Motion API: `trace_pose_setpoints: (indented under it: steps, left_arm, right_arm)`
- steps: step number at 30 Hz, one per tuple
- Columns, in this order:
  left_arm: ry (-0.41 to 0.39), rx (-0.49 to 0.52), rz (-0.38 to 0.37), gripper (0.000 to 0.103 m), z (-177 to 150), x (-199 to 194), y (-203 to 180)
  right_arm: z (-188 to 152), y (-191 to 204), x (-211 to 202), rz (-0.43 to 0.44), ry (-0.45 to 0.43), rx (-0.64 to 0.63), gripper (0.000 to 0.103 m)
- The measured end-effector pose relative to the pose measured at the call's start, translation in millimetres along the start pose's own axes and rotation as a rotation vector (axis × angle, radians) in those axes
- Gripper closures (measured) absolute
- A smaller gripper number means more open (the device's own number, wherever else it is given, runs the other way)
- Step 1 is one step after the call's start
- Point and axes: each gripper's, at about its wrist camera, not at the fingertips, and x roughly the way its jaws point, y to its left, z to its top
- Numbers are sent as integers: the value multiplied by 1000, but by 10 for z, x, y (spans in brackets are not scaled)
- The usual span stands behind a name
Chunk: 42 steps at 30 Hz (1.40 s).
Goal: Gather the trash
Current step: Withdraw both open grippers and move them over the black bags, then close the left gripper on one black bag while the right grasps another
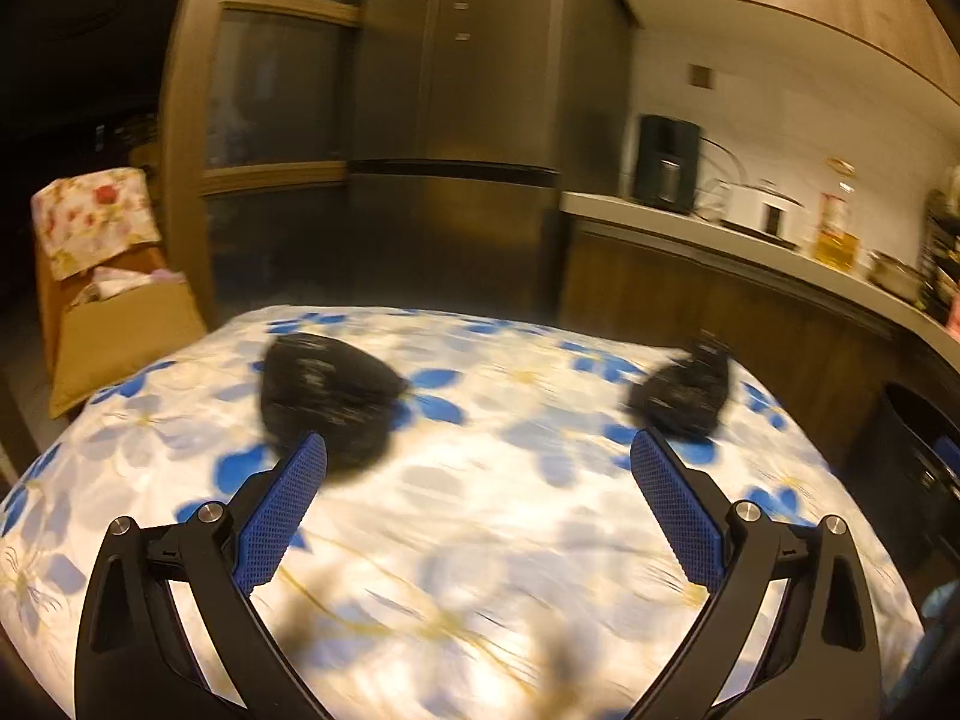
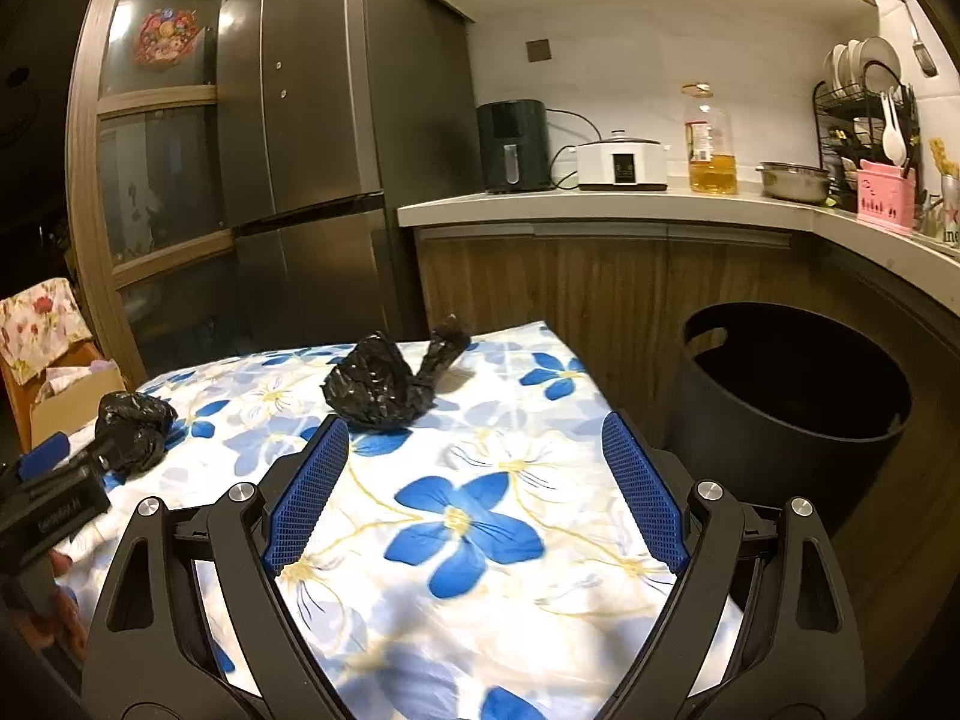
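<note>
Two crumpled black plastic bags lie on a table with a blue-flowered cloth. In the left wrist view the left bag sits just beyond my left gripper's left fingertip, and the right bag just beyond its right fingertip; that gripper is open with nothing between its jaws. In the right wrist view the right bag lies ahead of my right gripper, which is open and empty. The left bag shows at the left, with the left gripper's body beside it.
A large black round bin stands on the floor right of the table, under the kitchen counter. A refrigerator stands behind the table. A cardboard box with floral cloth sits at the far left.
</note>
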Motion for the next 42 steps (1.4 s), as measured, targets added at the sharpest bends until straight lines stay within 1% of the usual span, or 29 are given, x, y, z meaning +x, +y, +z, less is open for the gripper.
trace_pose_setpoints:
  steps: [2, 6, 9, 13, 15, 17, 18, 19, 20, 21, 22, 24, 25, 26, 29, 32, 34, 36, 38, 39, 40, 42]
  left_arm:
    - [-10, -23, 29, 6, 88, 132, 166]
    - [-11, -68, 63, 6, 241, 387, 374]
    - [11, -94, 72, 6, 295, 575, 459]
    - [59, -103, 87, 6, 306, 801, 496]
    - [82, -112, 81, 12, 282, 866, 515]
    - [101, -117, 81, 15, 270, 920, 524]
    - [114, -119, 80, 24, 259, 950, 530]
    - [131, -122, 81, 29, 244, 983, 542]
    - [142, -127, 82, 41, 232, 1010, 554]
    - [160, -137, 79, 50, 216, 1044, 578]
    - [175, -145, 72, 54, 203, 1072, 599]
    - [194, -153, 64, 74, 182, 1109, 624]
    - [202, -153, 58, 76, 174, 1123, 624]
    - [206, -149, 55, 81, 167, 1131, 617]
    - [205, -136, 45, 90, 150, 1141, 587]
    - [192, -136, 36, 94, 148, 1121, 578]
    - [173, -136, 28, 94, 157, 1084, 577]
    - [152, -130, 27, 95, 163, 1036, 565]
    - [136, -121, 28, 95, 172, 1011, 540]
    - [133, -117, 28, 95, 173, 1006, 531]
    - [131, -114, 27, 95, 172, 1003, 521]
    - [130, -111, 23, 95, 170, 1004, 512]
  right_arm:
    - [15, 59, 63, 4, -3, -4, 18]
    - [55, 185, 249, 11, -2, -15, 18]
    - [87, 274, 399, 19, 5, -15, 18]
    - [92, 404, 577, 28, 15, -28, 18]
    - [97, 465, 691, 32, 22, -36, 18]
    - [106, 514, 791, 35, 27, -41, 18]
    - [113, 537, 841, 35, 29, -41, 18]
    - [116, 554, 877, 36, 30, -41, 18]
    - [126, 580, 940, 37, 33, -41, 18]
    - [142, 589, 981, 36, 35, -42, 18]
    - [144, 611, 1022, 34, 36, -43, 18]
    - [169, 632, 1122, 33, 43, -43, 18]
    - [176, 640, 1165, 32, 46, -43, 18]
    - [189, 652, 1227, 30, 54, -41, 18]
    - [204, 672, 1355, 21, 67, -38, 18]
    - [217, 687, 1485, 23, 92, -33, 18]
    - [214, 705, 1560, 24, 108, -29, 21]
    - [202, 717, 1633, 25, 128, -31, 30]
    - [183, 733, 1702, 26, 150, -38, 36]
    - [170, 742, 1729, 27, 159, -39, 42]
    - [160, 742, 1756, 29, 168, -38, 45]
    - [138, 729, 1816, 32, 192, -34, 61]
